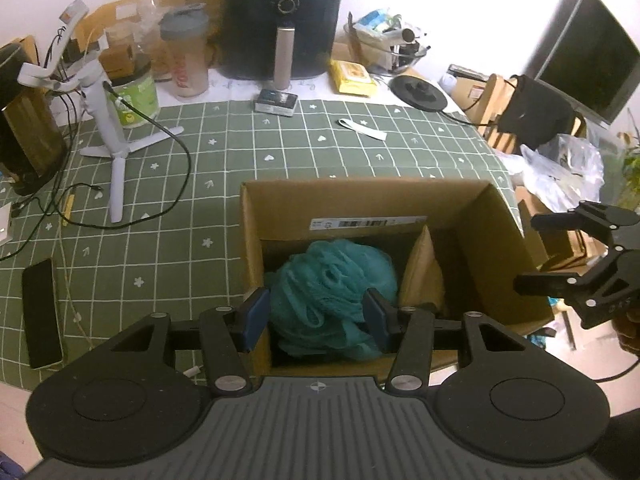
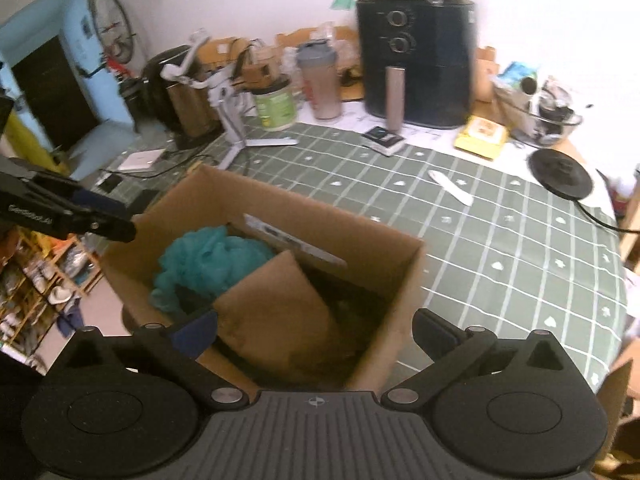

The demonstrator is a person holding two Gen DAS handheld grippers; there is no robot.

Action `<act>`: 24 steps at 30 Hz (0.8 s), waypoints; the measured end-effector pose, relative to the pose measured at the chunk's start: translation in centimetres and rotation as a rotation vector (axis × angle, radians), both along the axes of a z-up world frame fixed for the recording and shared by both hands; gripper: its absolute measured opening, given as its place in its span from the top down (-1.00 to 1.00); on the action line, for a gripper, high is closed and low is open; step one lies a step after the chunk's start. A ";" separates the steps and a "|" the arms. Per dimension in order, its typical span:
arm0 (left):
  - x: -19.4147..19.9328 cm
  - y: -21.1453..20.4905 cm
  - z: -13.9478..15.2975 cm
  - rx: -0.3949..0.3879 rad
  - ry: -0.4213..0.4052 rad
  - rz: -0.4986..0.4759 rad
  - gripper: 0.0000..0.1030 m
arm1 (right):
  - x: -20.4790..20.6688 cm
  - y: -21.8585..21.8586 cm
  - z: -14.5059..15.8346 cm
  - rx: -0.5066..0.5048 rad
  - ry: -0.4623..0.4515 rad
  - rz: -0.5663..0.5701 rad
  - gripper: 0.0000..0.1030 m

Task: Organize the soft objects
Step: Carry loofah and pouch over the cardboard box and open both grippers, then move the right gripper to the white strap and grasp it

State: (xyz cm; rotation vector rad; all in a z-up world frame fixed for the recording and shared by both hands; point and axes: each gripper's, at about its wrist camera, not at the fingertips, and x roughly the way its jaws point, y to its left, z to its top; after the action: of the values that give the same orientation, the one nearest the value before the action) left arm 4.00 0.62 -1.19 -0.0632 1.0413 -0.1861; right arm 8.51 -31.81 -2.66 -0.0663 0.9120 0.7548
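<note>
Loofah (image 1: 334, 296): one, teal, in the box (image 1: 360, 200), clamped between my left hand-held gripper (image 1: 316, 314) pads. My right hand-held gripper (image 2: 314, 334) stands wide apart, empty, over the box's other compartment. Judged step: depositing. Next: release left, withdraw upward. One box, one divider (image 2: 276, 312).

Barcode label (image 1: 366, 223) stuck inside the cardboard box (image 1: 360, 200), print too small to read. Red lettering on the shaker bottle (image 1: 186, 60) and pale lettering on the side of the left gripper (image 2: 60, 216), both too blurred to make out.
</note>
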 end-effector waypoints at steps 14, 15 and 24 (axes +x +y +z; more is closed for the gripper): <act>0.9 -1.7 0.4 0.016 -0.063 -0.027 -0.59 | 0.0 -2.4 -0.6 -0.010 -0.015 -0.115 -1.00; 1.0 -1.7 0.4 0.020 -0.071 -0.026 -0.60 | 0.1 -2.5 -0.7 -0.001 -0.006 -0.114 -1.00; 1.7 -1.8 0.2 0.032 -0.084 -0.053 -0.61 | 1.3 -3.7 -0.8 0.023 0.019 -0.185 -1.00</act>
State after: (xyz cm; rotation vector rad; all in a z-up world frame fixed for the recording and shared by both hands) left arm 5.68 -1.15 -0.98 0.0011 0.9627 -0.2184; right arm 9.81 -35.49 -3.47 0.0448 0.9138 0.5941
